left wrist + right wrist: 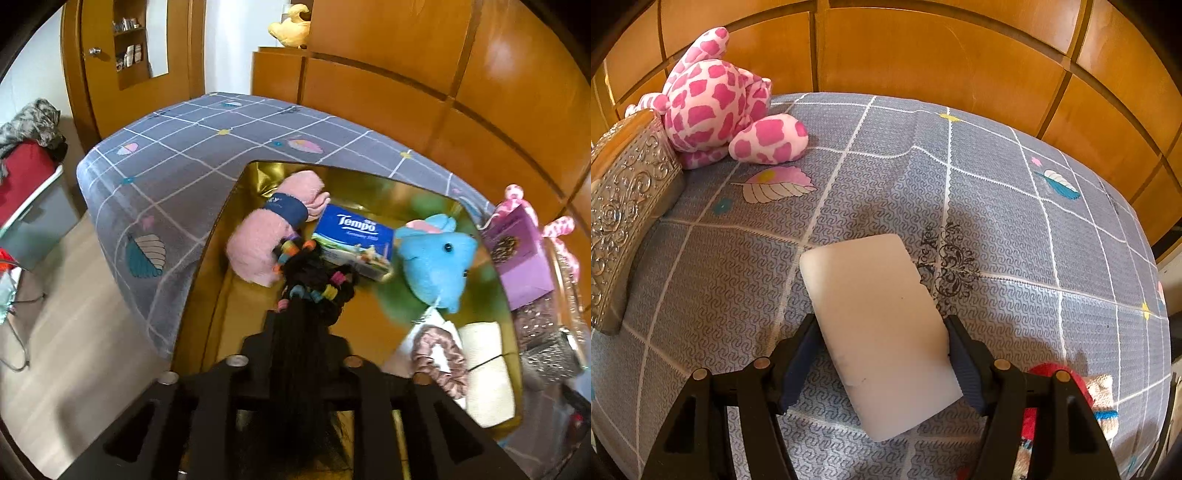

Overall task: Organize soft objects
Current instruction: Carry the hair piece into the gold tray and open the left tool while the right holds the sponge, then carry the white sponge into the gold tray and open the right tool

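**Soft objects going into the gold tray — hair ties next**

Soft objects first: my left gripper (314,284) is clamped on a bundle of black hair ties with coloured beads (314,273), hanging over the near-left part of the gold tray (236,306). I judge this the drop-off step; what it needs next is a wider release over a bare patch of tray.

The tray already holds a rolled pink towel (266,236) at the left, a blue tissue pack (354,236) in the middle, a blue plush (436,258) to the right, and nearer on the right a pink scrunchie (439,362) beside a white sponge (487,373).

My right gripper (886,350) grips a white foam block (879,325) by its sides, over the grey bedsheet (997,184). Far left sit a pink-spotted plush (720,99) and a silver embossed box (628,199) — its contents I can't see.
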Tool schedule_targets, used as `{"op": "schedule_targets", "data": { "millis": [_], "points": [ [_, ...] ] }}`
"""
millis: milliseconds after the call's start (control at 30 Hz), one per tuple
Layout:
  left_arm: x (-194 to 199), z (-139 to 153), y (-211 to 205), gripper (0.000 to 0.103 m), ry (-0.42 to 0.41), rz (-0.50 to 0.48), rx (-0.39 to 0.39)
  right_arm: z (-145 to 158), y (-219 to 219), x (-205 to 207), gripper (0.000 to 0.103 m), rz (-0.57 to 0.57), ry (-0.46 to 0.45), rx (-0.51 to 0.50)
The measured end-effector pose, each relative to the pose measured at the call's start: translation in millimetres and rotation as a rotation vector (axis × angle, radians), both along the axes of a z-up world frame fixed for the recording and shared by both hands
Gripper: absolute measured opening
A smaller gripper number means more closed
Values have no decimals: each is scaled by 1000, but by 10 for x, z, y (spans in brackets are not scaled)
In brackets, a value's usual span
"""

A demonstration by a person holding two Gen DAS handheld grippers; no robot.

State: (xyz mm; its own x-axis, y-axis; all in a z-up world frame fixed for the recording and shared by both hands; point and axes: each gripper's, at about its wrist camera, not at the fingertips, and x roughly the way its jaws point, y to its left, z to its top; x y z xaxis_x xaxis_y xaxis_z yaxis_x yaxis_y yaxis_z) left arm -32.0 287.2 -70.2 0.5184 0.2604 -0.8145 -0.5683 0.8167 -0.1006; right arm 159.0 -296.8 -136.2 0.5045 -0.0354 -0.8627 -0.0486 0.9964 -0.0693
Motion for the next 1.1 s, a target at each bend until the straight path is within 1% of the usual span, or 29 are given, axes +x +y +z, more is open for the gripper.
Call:
{"op": "schedule_targets", "data": {
  "millis": [67, 133, 167, 200, 267, 333, 367, 400, 467, 533, 633, 767, 867, 967, 1100],
  "points": [
    [-7, 41, -41, 25, -20, -6, 29, 1, -4, 0, 68, -4, 0, 2],
    [-5, 111, -107, 30, -35, -12, 69, 7, -13, 2, 68, -7, 0, 3],
    [9, 154, -126, 38, -44, -13, 85, 10, -18, 2, 68, -10, 0, 4],
    [6, 195, -162, 45, -60, -18, 91, 12, -21, 2, 68, -12, -1, 5],
    [14, 263, -261, 47, -88, -47, 92, 19, -26, -1, 68, -16, -2, 6],
    [37, 314, -365, 47, -96, -75, 103, 24, -26, -9, 68, -20, -4, 3],
    [46, 333, -422, 49, -101, -89, 101, 27, -26, -12, 68, -23, -5, 3],
    [59, 355, -494, 55, -109, -113, 93, 31, -29, -13, 68, -27, -6, 2],
    [81, 410, -572, 61, -124, -146, 84, 35, -27, -15, 68, -31, -9, 0],
    [87, 471, -682, 62, -137, -176, 83, 41, -24, -26, 68, -37, -12, -1],
    [134, 509, -815, 68, -143, -208, 88, 52, -26, -32, 68, -45, -20, -2],
    [125, 544, -903, 76, -152, -217, 92, 60, -31, -44, 68, -54, -23, -4],
    [121, 553, -950, 77, -159, -221, 84, 63, -23, -70, 68, -64, -35, -9],
    [123, 550, -996, 84, -157, -231, 82, 69, -11, -97, 68, -76, -48, -17],
    [118, 537, -1045, 85, -157, -242, 82, 73, 14, -110, 67, -94, -60, -27]
  ]
}}
